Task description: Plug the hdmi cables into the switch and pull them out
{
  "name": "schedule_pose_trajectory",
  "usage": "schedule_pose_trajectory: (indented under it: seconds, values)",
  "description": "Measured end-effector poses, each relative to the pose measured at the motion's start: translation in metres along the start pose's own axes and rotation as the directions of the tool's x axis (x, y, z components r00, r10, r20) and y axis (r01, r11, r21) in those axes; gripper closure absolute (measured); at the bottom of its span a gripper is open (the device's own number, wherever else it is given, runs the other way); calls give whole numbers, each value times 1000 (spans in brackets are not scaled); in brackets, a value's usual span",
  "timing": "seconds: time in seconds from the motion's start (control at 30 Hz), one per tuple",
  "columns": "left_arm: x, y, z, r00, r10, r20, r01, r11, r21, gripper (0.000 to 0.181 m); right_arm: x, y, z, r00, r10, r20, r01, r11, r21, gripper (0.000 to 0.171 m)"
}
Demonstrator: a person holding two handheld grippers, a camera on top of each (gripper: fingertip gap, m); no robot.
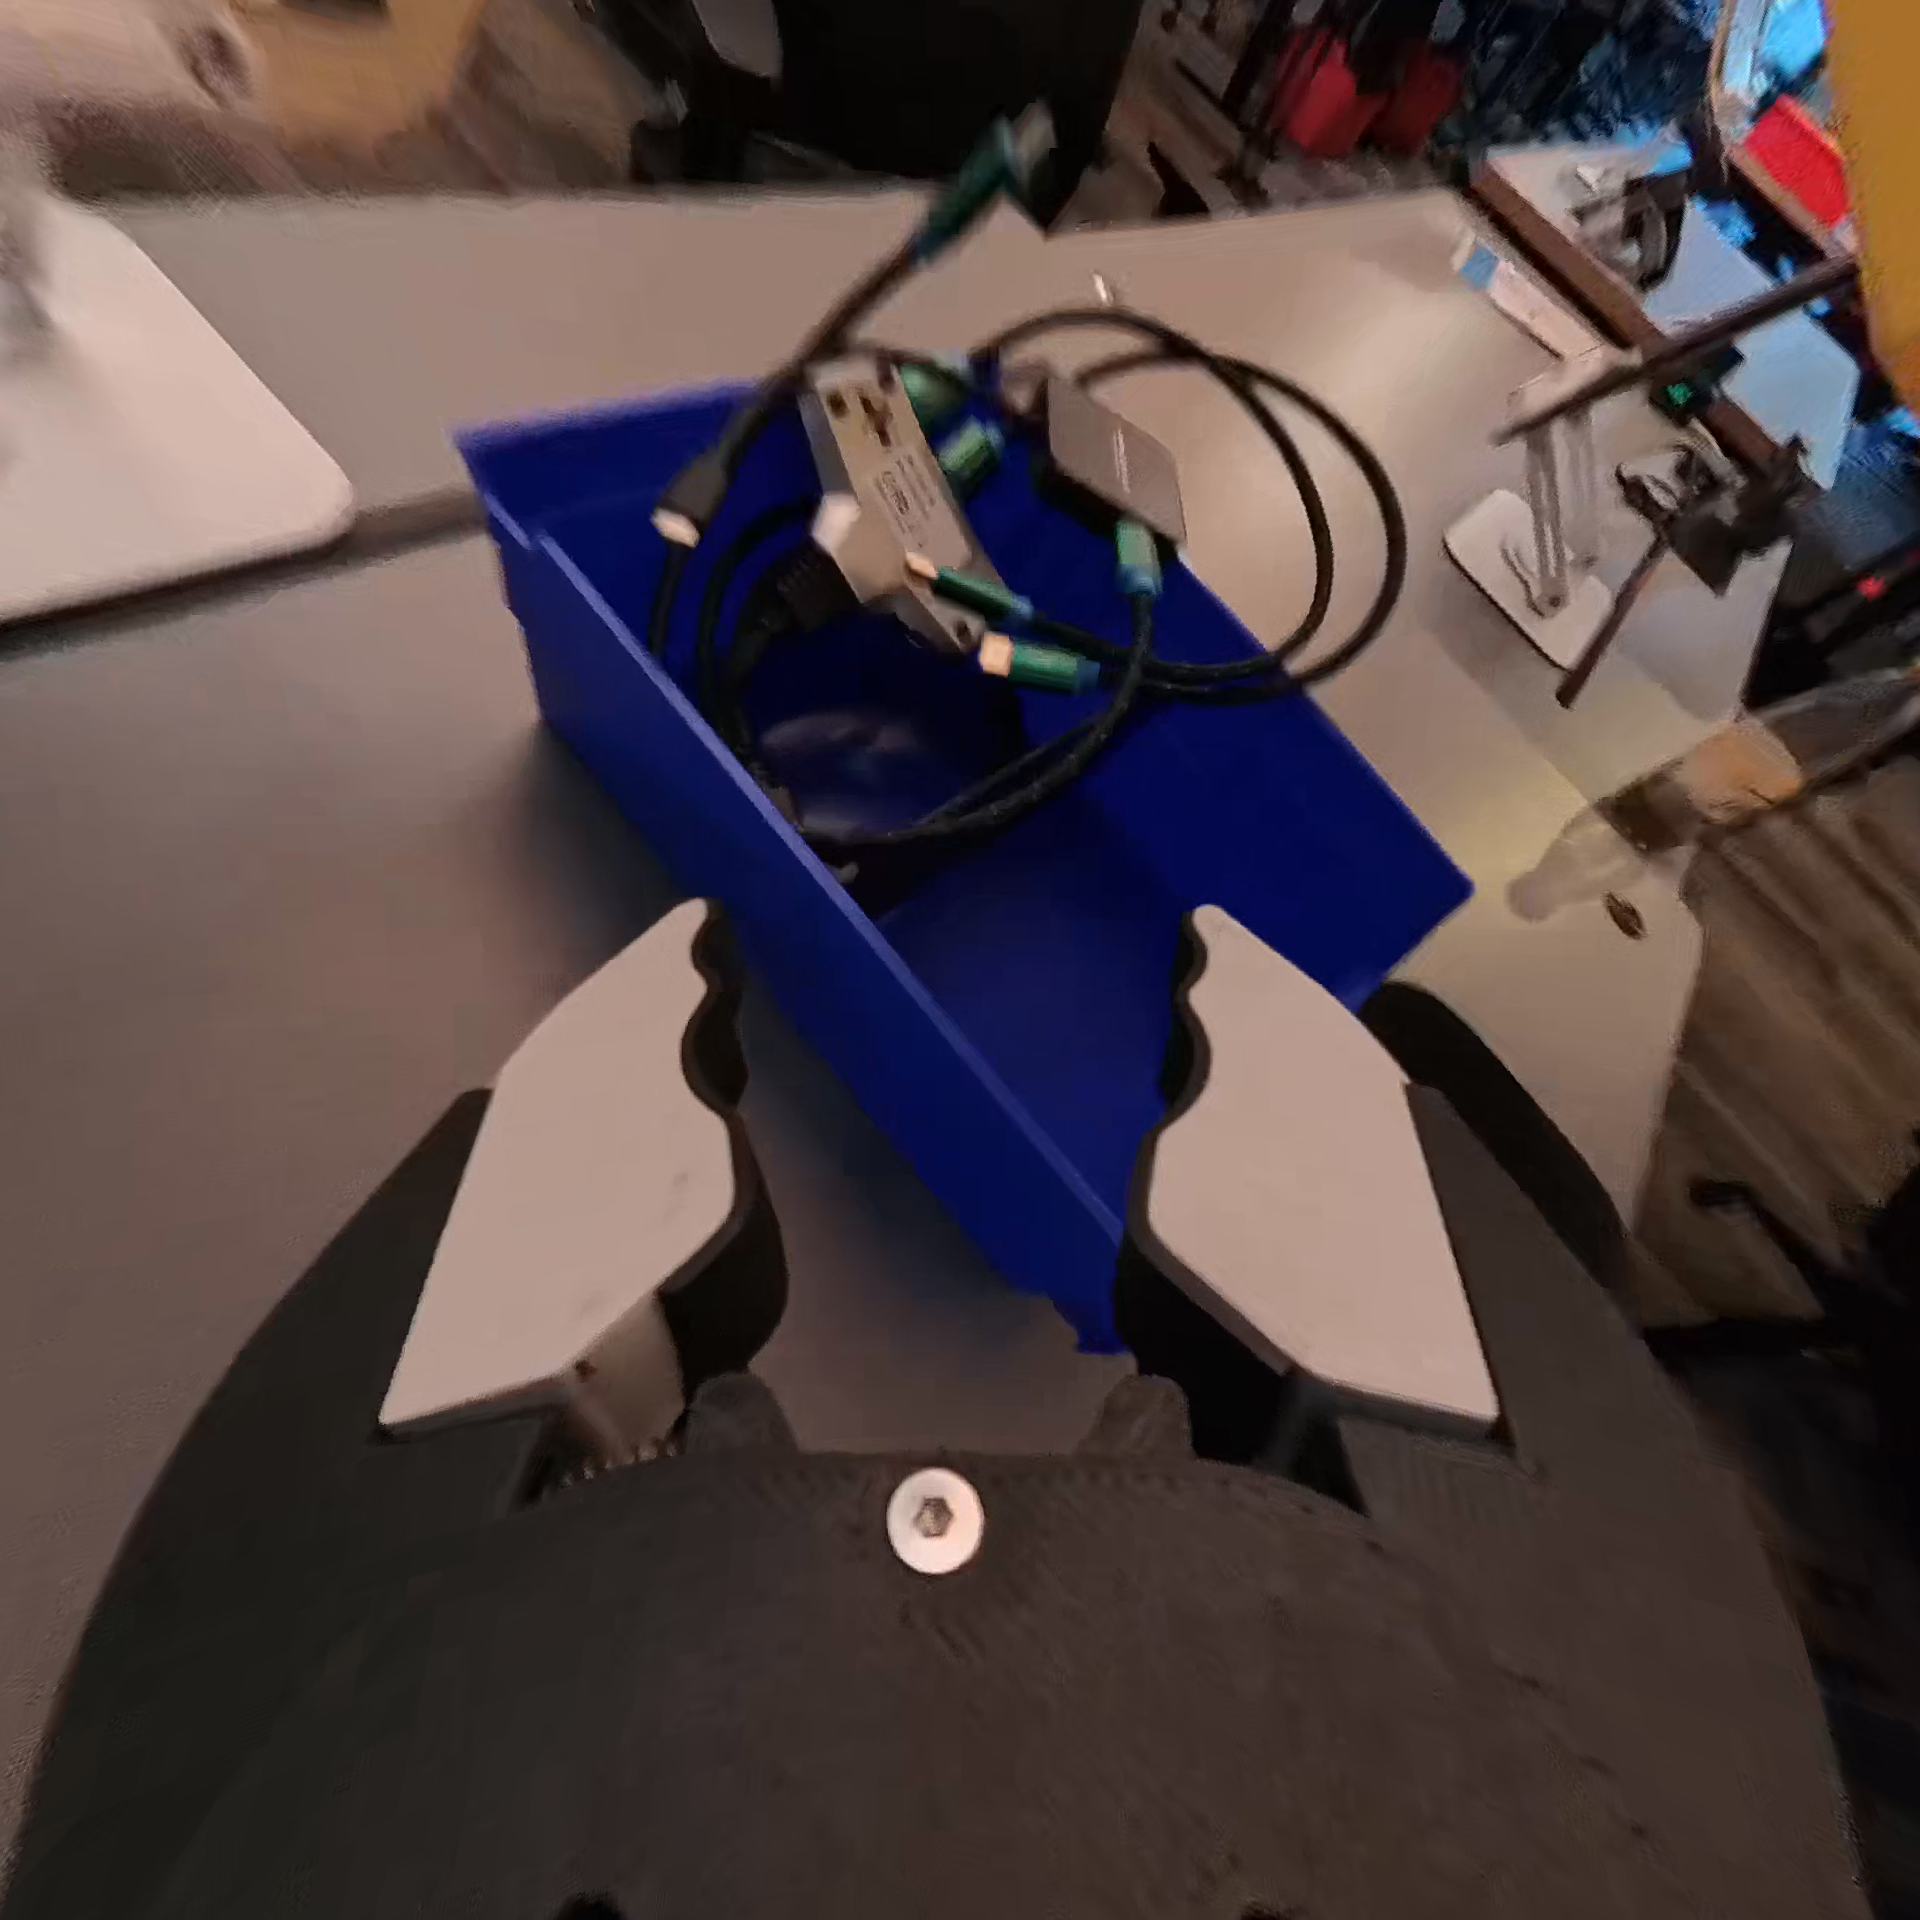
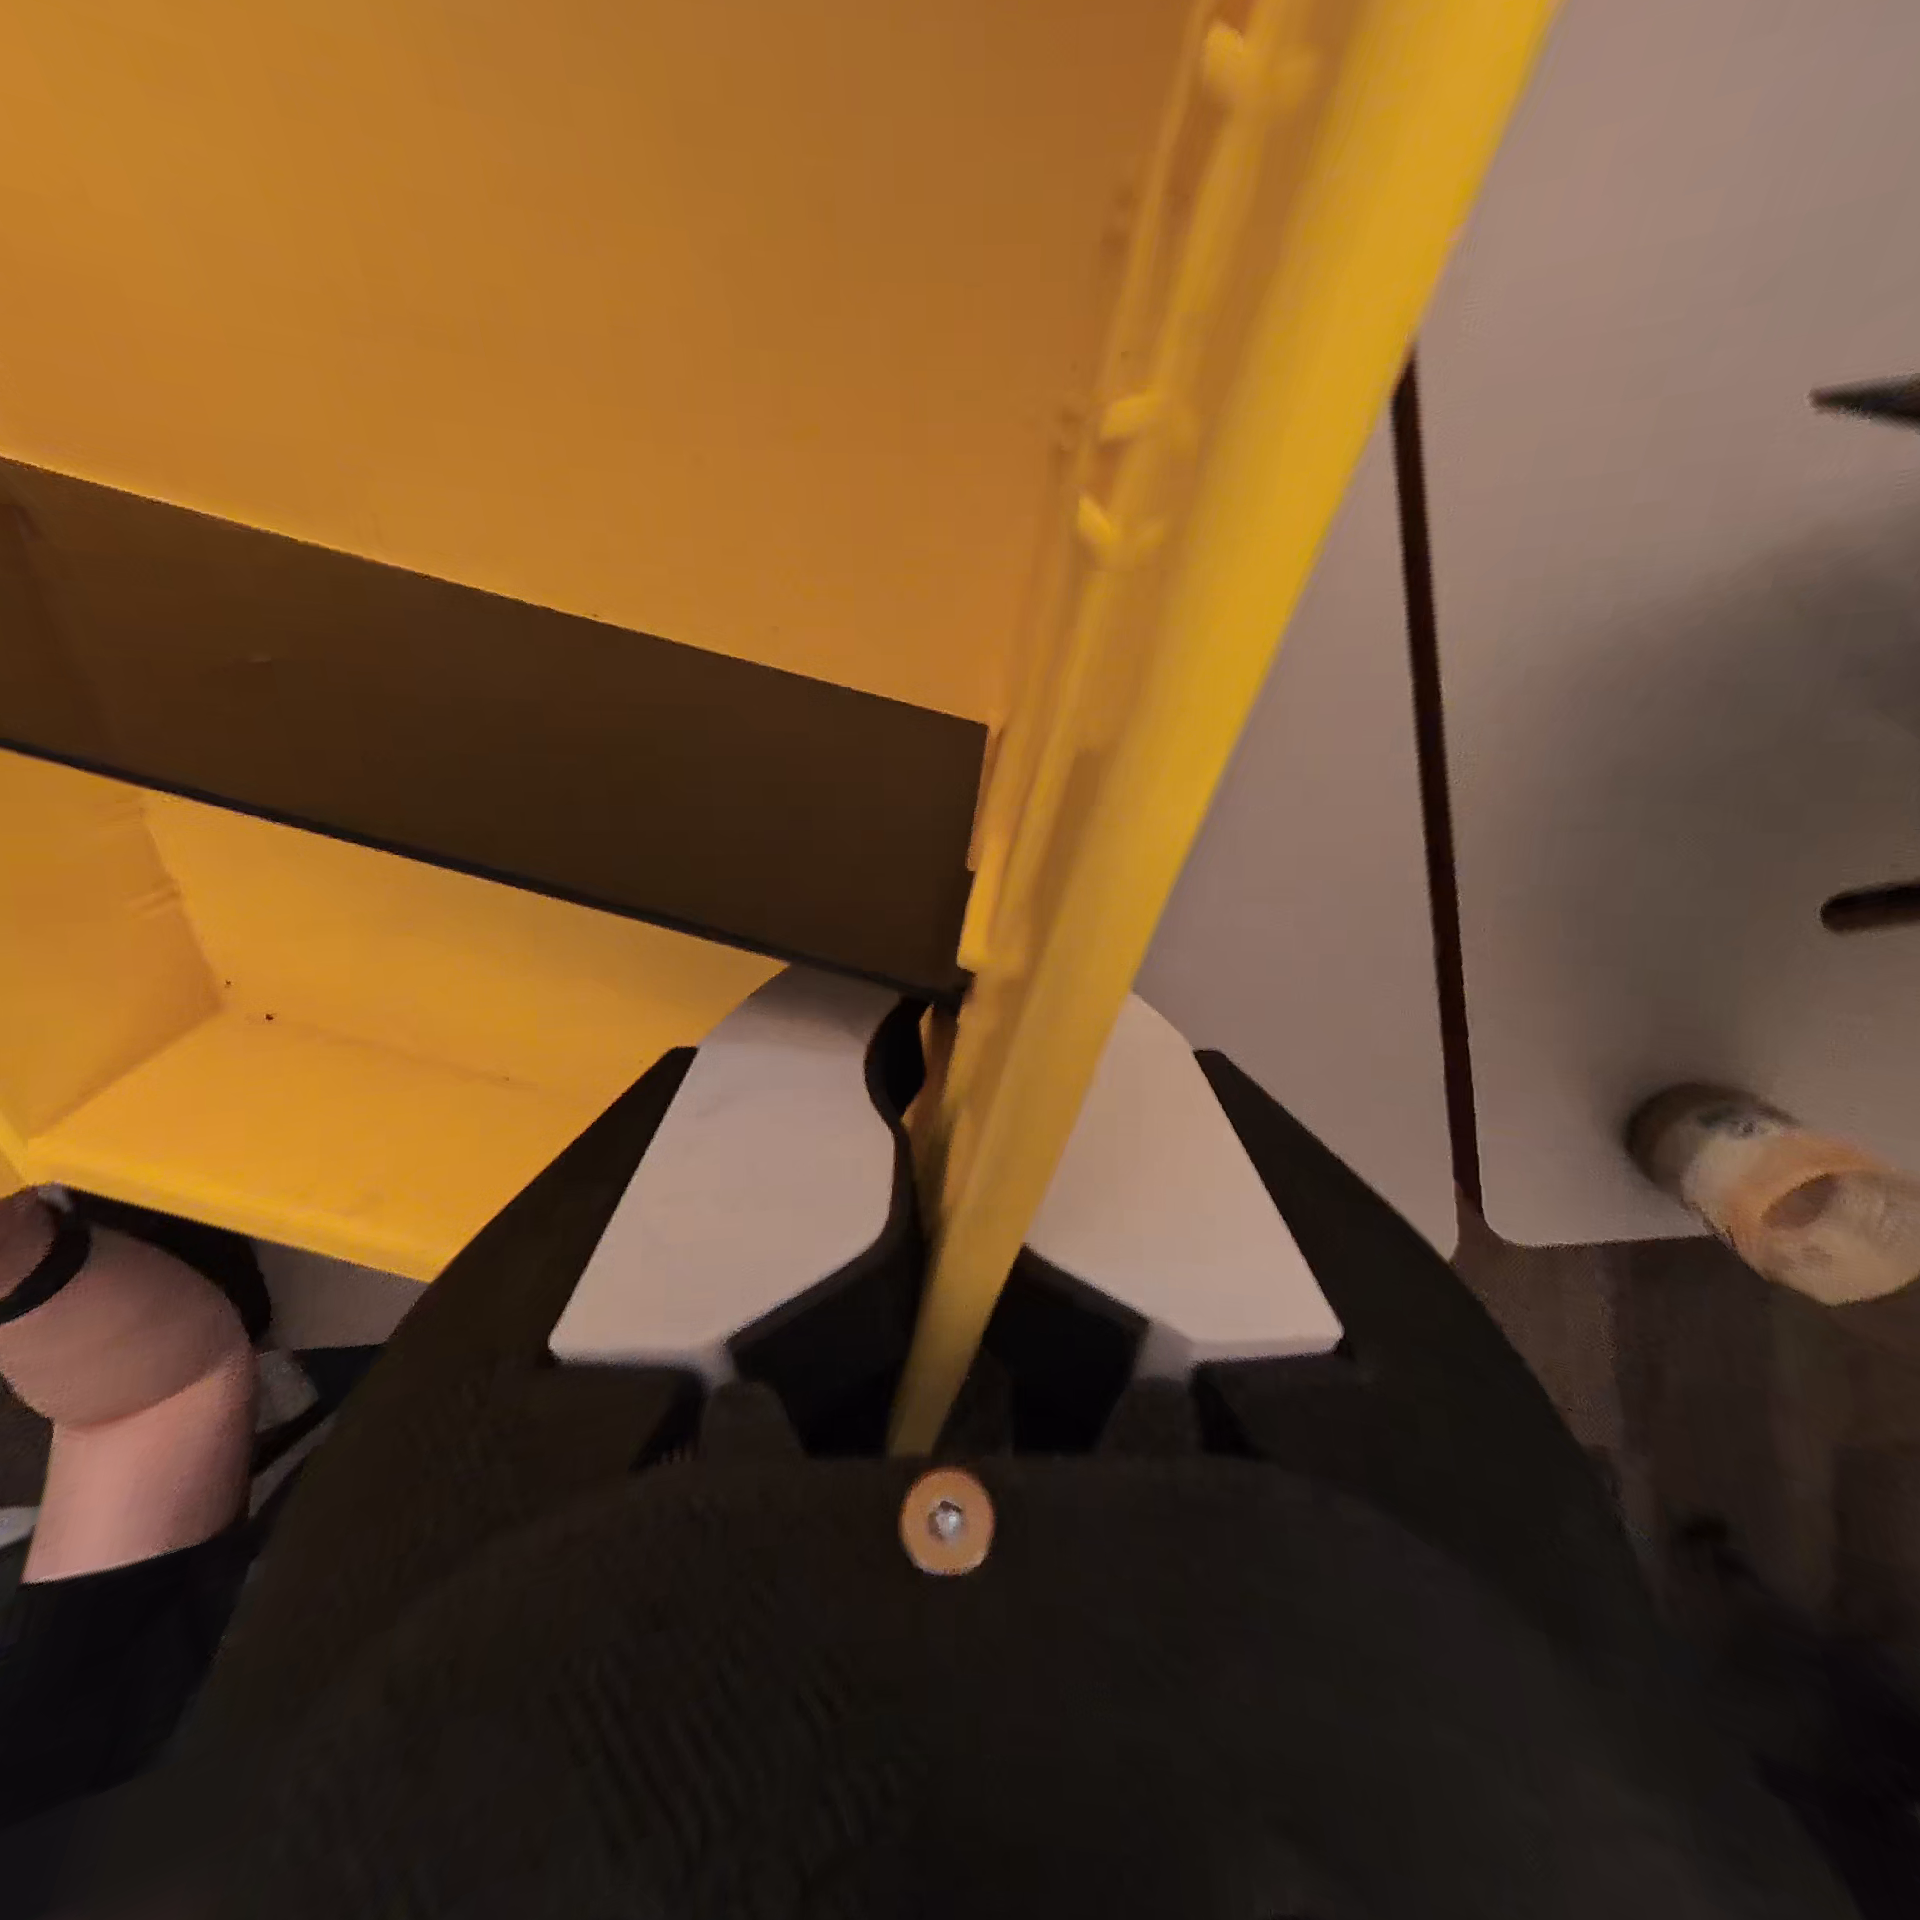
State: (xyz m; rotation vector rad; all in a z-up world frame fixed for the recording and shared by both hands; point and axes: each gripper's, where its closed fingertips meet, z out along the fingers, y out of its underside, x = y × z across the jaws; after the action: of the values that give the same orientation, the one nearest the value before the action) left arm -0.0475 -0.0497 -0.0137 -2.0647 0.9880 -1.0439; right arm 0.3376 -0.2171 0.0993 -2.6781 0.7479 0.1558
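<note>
Left wrist view: the left gripper [image 1: 951, 935], fingers spread wide and empty, hovers over the near end of a blue bin [image 1: 1278, 821] on a grey table [image 1: 260, 831]. Inside the bin, black HDMI cables [image 1: 1340, 520] with green-collared plugs tangle around a grey switch [image 1: 894, 499]. Right wrist view: the right gripper [image 2: 940, 1049] pinches the wall of a yellow bin [image 2: 1195, 582].

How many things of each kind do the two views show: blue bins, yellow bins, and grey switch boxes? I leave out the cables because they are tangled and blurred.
blue bin: 1
yellow bin: 1
grey switch boxes: 2
Total: 4
</note>
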Motion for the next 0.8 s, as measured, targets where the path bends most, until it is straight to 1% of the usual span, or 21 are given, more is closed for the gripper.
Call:
schedule_pose_trajectory:
  seconds: [0.03, 0.07, 0.1, 0.17, 0.23, 0.27, 0.3, 0.33, 0.37, 0.43, 0.47, 0.5, 0.6, 0.7, 0.73, 0.8]
  values:
    - [1, 12, 7, 1000, -10, -11, 9, 997, -79, 96, 20, 9, 9, 1000, 30, -7, -30, 999, -13, 167]
    - [-1, 25, 13, 1000, 11, 9, -10, 987, -160, 93, 38, 17, 19, 998, 59, -18, -59, 998, -26, 167]
    - [-5, 34, 19, 998, 51, 41, -41, 977, -209, 89, 55, 26, 29, 996, 87, -31, -88, 995, -39, 167]
    - [-10, 47, 30, 992, 94, 81, -69, 961, -266, 90, 81, 43, 51, 991, 125, -52, -129, 989, -73, 167]
    - [-9, 57, 39, 993, 97, 73, -69, 944, -321, 93, 100, 61, 72, 987, 150, -60, -156, 981, -117, 167]
    - [-8, 57, 42, 995, 76, 62, -52, 942, -331, 95, 107, 69, 82, 985, 158, -62, -165, 976, -140, 167]
    - [-8, 59, 42, 997, 57, 53, -35, 937, -349, 103, 112, 77, 92, 984, 165, -63, -173, 972, -160, 167]
    - [-7, 62, 41, 998, 41, 45, -21, 926, -376, 116, 117, 83, 101, 983, 170, -65, -180, 967, -179, 167]
    - [-10, 65, 39, 998, 42, 52, -17, 915, -402, 123, 120, 89, 109, 982, 175, -71, -186, 962, -198, 167]
    - [-9, 66, 37, 999, 41, 4, -35, 903, -429, 135, 126, 98, 124, 981, 173, -91, -190, 955, -227, 167]
    - [-5, 67, 36, 999, 15, -40, -31, 900, -435, 148, 127, 101, 130, 980, 170, -101, -189, 952, -239, 167]
    - [-4, 67, 34, 998, -2, -65, -27, 894, -447, 156, 127, 104, 136, 980, 165, -108, -187, 949, -252, 167]
    - [-25, 65, 20, 999, 29, -29, -40, 878, -477, 162, 121, 110, 153, 984, 140, -114, -167, 944, -284, 167]
    - [-54, 65, -4, 1000, -4, -5, 1, 864, -504, 166, 107, 112, 170, 990, 97, -98, -123, 941, -314, 167]
    - [-66, 64, -13, 999, -34, 12, 35, 863, -505, 167, 102, 112, 175, 993, 81, -92, -106, 941, -322, 167]
    - [-100, 57, -30, 994, -59, 93, 95, 887, -452, 171, 89, 110, 185, 996, 46, -75, -69, 939, -336, 167]
